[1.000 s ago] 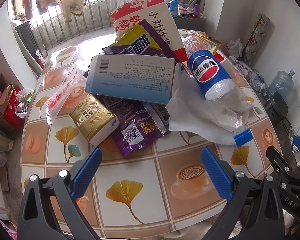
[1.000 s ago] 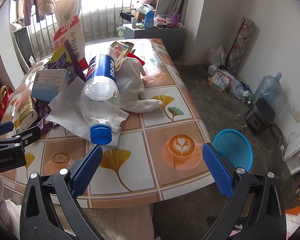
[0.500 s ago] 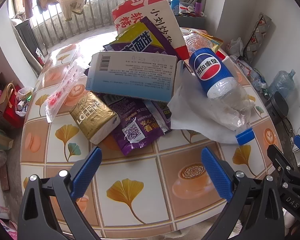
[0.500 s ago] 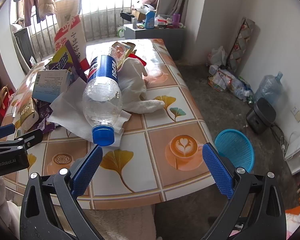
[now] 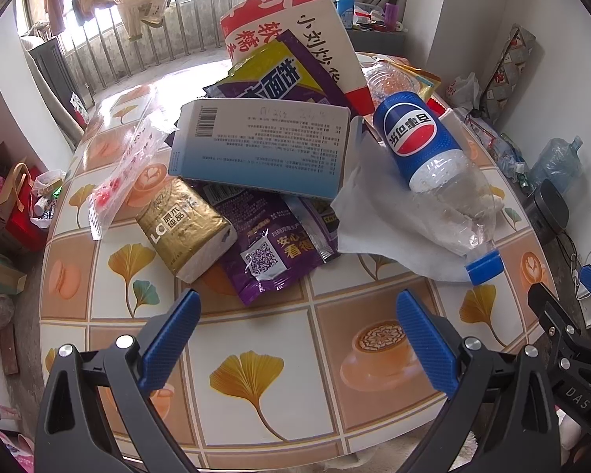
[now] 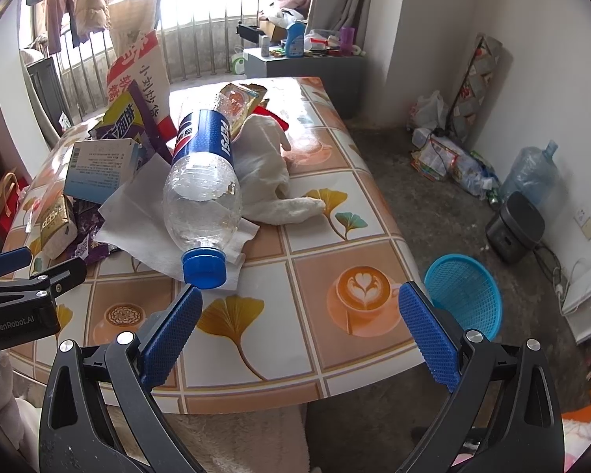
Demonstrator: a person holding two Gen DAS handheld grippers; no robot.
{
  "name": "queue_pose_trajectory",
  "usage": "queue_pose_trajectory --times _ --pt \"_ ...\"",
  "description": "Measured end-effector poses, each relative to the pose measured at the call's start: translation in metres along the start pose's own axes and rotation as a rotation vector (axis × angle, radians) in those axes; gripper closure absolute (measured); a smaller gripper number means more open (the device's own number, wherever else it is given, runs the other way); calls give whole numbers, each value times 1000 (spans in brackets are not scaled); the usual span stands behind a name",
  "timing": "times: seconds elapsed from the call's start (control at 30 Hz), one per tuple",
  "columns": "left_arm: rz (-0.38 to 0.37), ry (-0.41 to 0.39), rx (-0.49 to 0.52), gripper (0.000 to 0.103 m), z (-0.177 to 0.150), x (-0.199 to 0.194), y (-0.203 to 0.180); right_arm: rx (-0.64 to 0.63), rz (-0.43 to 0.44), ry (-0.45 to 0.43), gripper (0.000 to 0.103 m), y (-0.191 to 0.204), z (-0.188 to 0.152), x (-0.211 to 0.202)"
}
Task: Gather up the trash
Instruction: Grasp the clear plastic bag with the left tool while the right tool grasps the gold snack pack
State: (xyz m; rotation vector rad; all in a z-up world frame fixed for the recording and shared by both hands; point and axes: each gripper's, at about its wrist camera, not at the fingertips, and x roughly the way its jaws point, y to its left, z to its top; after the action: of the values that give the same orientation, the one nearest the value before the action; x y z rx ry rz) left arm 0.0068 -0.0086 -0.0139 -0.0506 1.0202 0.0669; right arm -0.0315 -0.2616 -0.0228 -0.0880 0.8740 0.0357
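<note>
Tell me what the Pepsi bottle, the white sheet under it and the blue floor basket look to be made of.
Pepsi bottle: clear thin plastic, see-through, slightly dented body, glossy blue label, ribbed blue plastic cap.
White sheet: probably tissue or paper towel; matte, soft folds, limp edges.
Blue basket: likely moulded plastic, with an open mesh weave and even bright colour.

The table (image 5: 295,378) wears a tiled cloth of ginkgo leaves and coffee cups. Ahead of the left tool a gold tissue pack (image 5: 185,232) and a purple packet (image 5: 272,248) lie on it, a clear bag (image 5: 118,181) further left. Ahead of the right tool a white napkin (image 6: 138,213) lies spread, a cloth (image 6: 272,181) just beyond it.
</note>
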Motion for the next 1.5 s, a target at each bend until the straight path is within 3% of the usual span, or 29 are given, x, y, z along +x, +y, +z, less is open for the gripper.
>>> queue_pose_trajectory --times 0.27,0.43,0.67,0.8,1.0,1.2,1.37,1.5 --pt "-13 -14 -1 6 -2 0 2 26 1 -27 8 0 5 -4" --pt "-46 -87 -16 6 3 -11 19 54 22 -97 8 2 17 -16" --pt "-75 -283 -80 6 15 -31 91 16 155 -244 12 42 47 -36" --pt "-105 -346 -109 11 16 -26 140 -98 264 -250 14 90 58 -28" --pt "-62 -307 60 32 13 1 164 -269 394 -141 25 153 61 7" --pt "-1 -258 279 44 11 32 164 -394 469 -59 26 193 53 25" --pt "22 -203 346 51 19 55 166 -458 498 -9 26 215 49 36" --pt "31 -149 347 66 26 69 173 -500 530 18 26 228 48 47"
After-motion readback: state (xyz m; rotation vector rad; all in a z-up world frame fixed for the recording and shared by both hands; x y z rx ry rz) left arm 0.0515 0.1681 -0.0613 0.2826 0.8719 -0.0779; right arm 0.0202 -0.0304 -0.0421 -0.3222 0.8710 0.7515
